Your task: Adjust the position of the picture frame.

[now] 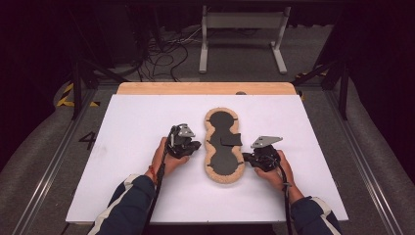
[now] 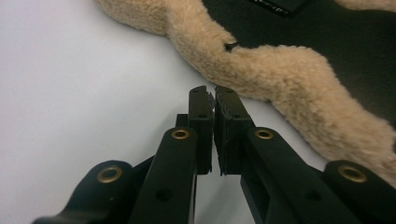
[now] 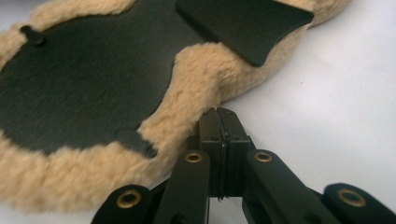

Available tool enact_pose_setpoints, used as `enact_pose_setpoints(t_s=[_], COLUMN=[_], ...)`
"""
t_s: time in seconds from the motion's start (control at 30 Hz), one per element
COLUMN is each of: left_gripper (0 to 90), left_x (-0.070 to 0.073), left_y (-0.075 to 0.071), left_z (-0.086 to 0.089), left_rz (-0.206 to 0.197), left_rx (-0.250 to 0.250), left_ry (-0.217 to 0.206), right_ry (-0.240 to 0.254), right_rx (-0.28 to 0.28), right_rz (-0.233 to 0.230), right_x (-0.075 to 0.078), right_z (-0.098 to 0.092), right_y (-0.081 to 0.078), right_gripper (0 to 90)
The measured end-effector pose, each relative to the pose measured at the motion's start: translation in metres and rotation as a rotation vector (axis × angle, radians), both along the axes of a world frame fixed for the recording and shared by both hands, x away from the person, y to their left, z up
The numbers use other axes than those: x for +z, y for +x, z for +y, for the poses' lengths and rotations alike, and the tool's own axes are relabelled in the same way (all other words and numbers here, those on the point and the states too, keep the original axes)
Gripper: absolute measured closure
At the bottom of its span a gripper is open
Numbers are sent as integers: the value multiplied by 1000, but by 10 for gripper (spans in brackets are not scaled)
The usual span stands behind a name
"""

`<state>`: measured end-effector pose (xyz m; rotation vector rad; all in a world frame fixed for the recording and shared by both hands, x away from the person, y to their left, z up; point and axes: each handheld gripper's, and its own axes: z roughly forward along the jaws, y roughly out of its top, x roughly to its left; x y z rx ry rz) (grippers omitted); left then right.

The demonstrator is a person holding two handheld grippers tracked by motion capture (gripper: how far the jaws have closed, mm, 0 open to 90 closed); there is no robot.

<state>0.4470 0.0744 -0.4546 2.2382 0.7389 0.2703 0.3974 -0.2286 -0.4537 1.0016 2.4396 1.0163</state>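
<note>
A figure-eight pad [image 1: 223,159] with a black face and a tan fleece rim lies lengthwise in the middle of the white sheet. A black strap [image 1: 231,141] crosses its narrow waist. My left gripper [image 1: 196,146] is just left of the waist, jaws together with only a hairline gap and nothing between them; in the left gripper view its tips [image 2: 214,93] stop a little short of the fleece rim [image 2: 280,74]. My right gripper [image 1: 246,157] is at the pad's right side, shut and empty; its tips [image 3: 219,113] are right against the fleece [image 3: 196,79], below the strap [image 3: 243,23].
The white sheet [image 1: 137,127] covers a wooden tabletop whose far edge [image 1: 205,88] shows. Beyond it on the floor stand a grey metal frame [image 1: 242,22] and loose cables [image 1: 161,54]. Metal rails [image 1: 58,156] run along both sides of the table.
</note>
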Motion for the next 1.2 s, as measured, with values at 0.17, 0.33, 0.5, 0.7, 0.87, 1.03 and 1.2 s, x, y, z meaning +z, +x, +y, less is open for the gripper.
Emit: enact_pose_setpoints(t_s=[0.17, 0.33, 0.5, 0.7, 0.87, 1.03, 1.2], left_gripper=[862, 895, 900, 900, 900, 900, 898], left_x=[-4, -2, -1, 0, 1, 2, 4], left_y=[6, 11, 14, 11, 7, 5, 4], left_z=[-5, -7, -3, -3, -7, -11, -7], left_rz=[24, 34, 52, 75, 76, 65, 51], left_rx=[6, 1, -39, -112, -152, -156, -153], left_ry=[7, 24, 23, 22, 40, 55, 57], right_ry=[-18, -45, -16, -18, -40, -60, -41], right_rx=[9, 97, 154, 192, 198, 198, 218], right_rz=[-6, 0, 28, 31, -10, -43, -36], right_x=[1, 2, 1, 1, -1, -2, -3], right_z=[5, 17, 20, 32, 47, 58, 59], right_y=[-1, -8, -11, -32, -59, -73, -74], right_gripper=[900, 900, 900, 900, 900, 900, 900])
